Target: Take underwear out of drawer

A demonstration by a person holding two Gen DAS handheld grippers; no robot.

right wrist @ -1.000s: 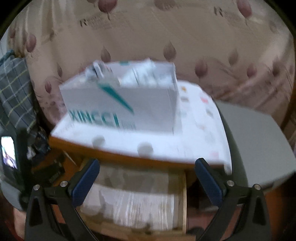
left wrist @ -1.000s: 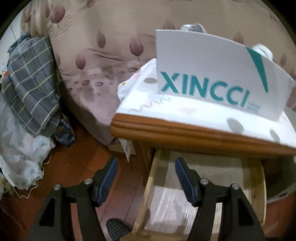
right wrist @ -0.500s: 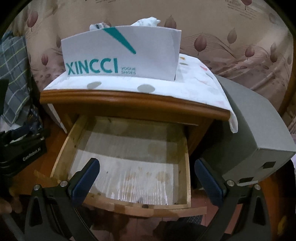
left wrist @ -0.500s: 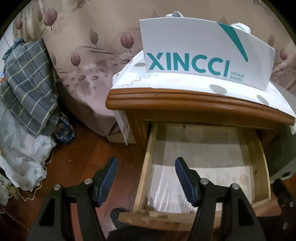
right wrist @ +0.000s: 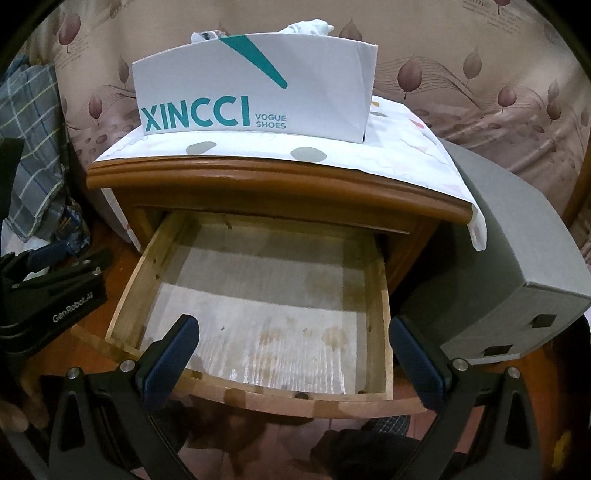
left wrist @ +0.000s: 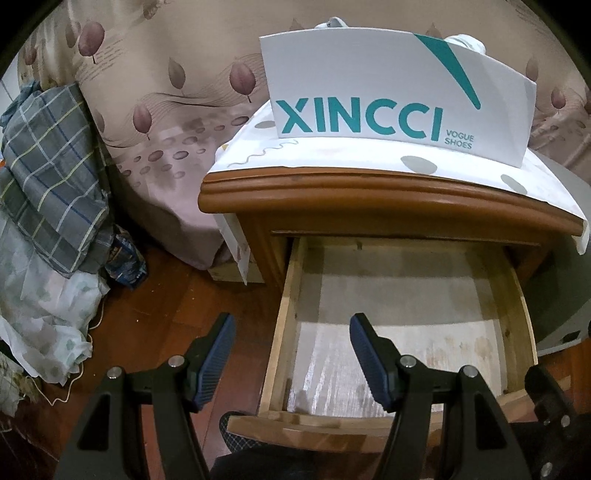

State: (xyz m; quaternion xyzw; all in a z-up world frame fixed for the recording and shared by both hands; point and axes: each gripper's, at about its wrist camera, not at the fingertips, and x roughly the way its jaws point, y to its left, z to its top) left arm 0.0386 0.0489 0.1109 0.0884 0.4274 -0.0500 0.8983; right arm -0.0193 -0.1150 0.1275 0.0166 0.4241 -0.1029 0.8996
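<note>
Looking steeply down with both grippers onto the drawer of a wooden nightstand. Pulled out toward the cameras, open side up, with its front board nearest and its depth running away under the nightstand top. Inside, showing only a pale, stained liner on the bottom.

Holding the left gripper over the left wall of the drawer, fingers apart, one over the dark wooden floor and the other over the liner, with nothing between them. Holding the right gripper over the front part of the drawer, fingers wide apart and clamped on nothing.

On the nightstand top, over a white sheet with dots, standing a white shoe box marked XINCCI, its long side turned to the cameras and running left to right. Above its top rim, peeking out some bunched white cloth; cannot tell whether underwear, nor which way it points.

Right of the nightstand, just beside it, a grey box. At the left, well apart, a heap with plaid cloth.
</note>
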